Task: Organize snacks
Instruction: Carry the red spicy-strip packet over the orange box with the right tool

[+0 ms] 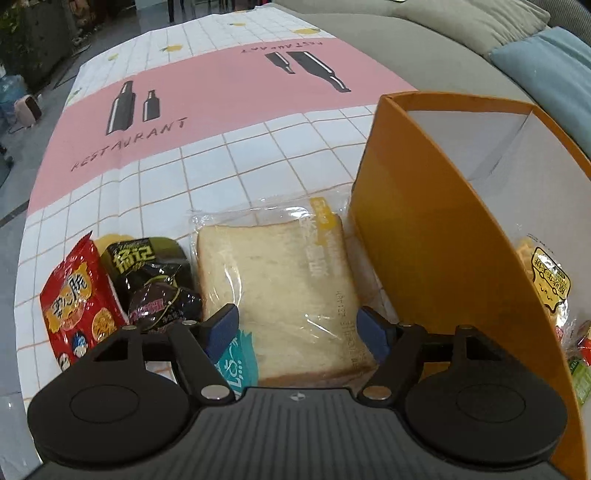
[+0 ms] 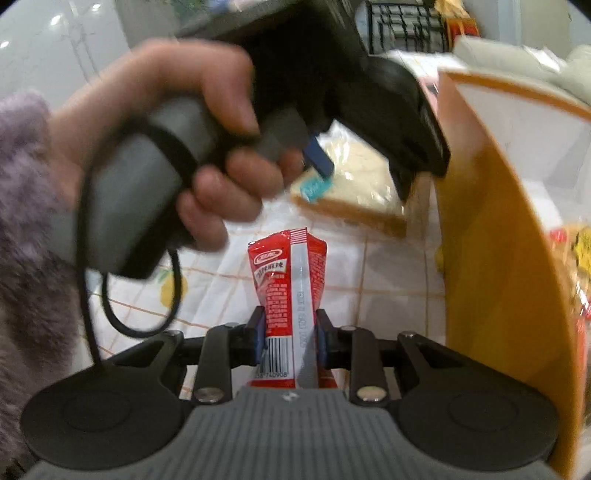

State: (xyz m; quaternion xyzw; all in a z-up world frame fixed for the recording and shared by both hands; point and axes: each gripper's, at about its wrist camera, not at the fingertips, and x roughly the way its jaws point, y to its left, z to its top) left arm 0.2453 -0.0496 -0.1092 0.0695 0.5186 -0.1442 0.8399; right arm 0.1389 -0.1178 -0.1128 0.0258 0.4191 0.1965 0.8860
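Observation:
A clear-wrapped packet of sliced bread lies flat on the tablecloth, right beside the orange box. My left gripper hangs over the packet's near end, open wide, with a blue pad on either side and the bread between them. The right wrist view shows that same gripper from the side, gripped by a hand, one blue pad over the bread. My right gripper is shut on a red snack packet, which stands upright between its pads above the cloth.
Left of the bread lie a red snack bag and two black packets. Inside the orange box are several snacks, one with a yellow label. A grey sofa with cushions runs behind the table.

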